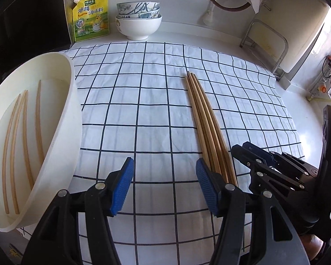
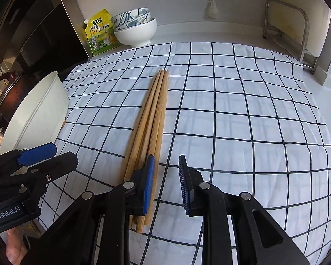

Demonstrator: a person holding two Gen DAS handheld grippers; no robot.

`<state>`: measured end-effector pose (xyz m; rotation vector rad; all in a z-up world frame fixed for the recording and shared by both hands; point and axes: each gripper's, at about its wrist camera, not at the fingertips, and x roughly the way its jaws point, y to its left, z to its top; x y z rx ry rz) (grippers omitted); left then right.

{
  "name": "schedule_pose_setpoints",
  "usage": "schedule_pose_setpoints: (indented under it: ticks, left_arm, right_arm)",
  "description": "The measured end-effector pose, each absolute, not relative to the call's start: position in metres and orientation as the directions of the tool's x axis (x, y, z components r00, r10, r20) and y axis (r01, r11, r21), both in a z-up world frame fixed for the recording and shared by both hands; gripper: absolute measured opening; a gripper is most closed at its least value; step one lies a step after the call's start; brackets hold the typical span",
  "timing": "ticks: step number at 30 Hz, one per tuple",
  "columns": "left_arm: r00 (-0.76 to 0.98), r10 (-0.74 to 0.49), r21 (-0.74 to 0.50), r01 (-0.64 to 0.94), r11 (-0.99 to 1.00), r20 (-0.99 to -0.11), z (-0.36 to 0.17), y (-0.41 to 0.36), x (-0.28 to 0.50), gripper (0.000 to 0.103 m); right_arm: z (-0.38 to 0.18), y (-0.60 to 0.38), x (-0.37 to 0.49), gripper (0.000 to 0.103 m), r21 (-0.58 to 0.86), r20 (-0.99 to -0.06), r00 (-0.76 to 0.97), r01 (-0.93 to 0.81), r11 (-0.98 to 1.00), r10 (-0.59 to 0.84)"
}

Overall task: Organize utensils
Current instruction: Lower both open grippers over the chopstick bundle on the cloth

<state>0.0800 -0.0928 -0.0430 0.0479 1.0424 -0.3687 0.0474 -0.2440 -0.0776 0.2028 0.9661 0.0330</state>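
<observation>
A bundle of wooden chopsticks [image 1: 200, 114] lies lengthwise on the checked cloth [image 1: 143, 101]. My left gripper [image 1: 164, 187] hovers low over the cloth, open and empty; the bundle's near end passes behind its right pad. My right gripper [image 2: 167, 184] is open by a narrow gap with nothing in it. The chopsticks [image 2: 152, 119] run just left of and under its left pad. A white tub [image 1: 61, 114] at the left holds several more chopsticks [image 1: 24, 132]. Each gripper shows in the other's view: right gripper [image 1: 238, 149], left gripper [image 2: 55, 154].
Stacked bowls [image 1: 138, 19] and a yellow seasoning pouch [image 1: 91, 16] stand at the back of the counter. A metal rack [image 1: 264, 44] is at the back right. A dark pot [image 2: 8, 88] sits behind the white tub [image 2: 37, 110].
</observation>
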Motion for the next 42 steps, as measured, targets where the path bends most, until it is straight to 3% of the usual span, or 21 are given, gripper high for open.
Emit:
schedule_pose_setpoints:
  ticks: [24,42]
  left_arm:
    - [0.429,-0.260,-0.137,0.297,0.945,-0.865,-0.060,-0.090,0.088,0.057]
    - [0.431,-0.265,-0.122,0.331,0.936,-0.863,-0.067,-0.115,0.094,0.059]
  right_arm:
    - [-0.086,-0.230,0.055,0.021,0.122,-0.830,0.552,0.032,0.992,0.084]
    - [-0.087,-0.274,0.040,0.021,0.097,-0.826,0.564,0.132,0.986,0.005]
